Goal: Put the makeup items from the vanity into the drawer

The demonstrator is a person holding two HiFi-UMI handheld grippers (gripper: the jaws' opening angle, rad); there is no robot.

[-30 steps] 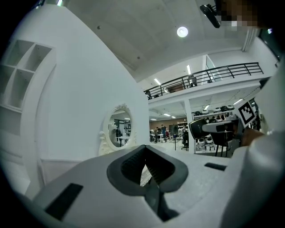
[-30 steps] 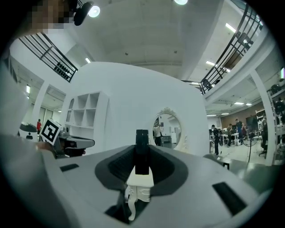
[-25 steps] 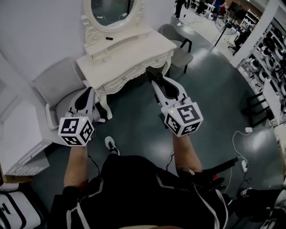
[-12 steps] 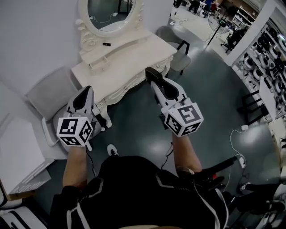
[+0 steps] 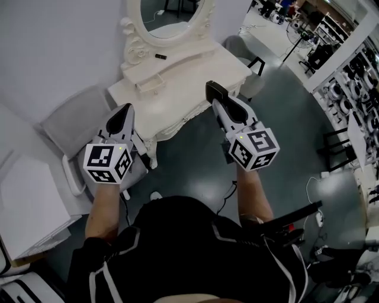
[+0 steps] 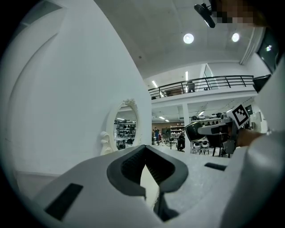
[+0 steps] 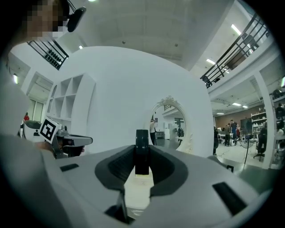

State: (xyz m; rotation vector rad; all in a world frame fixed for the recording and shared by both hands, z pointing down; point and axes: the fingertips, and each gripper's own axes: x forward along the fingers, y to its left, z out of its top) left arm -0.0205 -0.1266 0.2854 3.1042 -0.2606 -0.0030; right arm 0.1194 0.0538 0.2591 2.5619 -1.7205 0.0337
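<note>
We have stepped nearer the vanity [image 5: 192,86], now at twelve o'clock. Our right gripper [image 5: 217,94], at one o'clock, stays clamped on a flat black makeup item [image 7: 141,151]. The left gripper [image 5: 123,112], at eleven o'clock, is closed and empty. We judge the drawer comes next.

1. The vanity [image 5: 177,89] stands against the wall, its mirror [image 5: 172,12] at the back.
2. A small item [image 5: 160,57] lies on the raised shelf beneath the mirror.
3. One chair [image 5: 74,121] sits left of the vanity, a second chair [image 5: 238,46] at its far right.
4. A flat item [image 7: 141,149] stands between the right gripper [image 5: 218,97] jaws, above the vanity's front edge.
</note>
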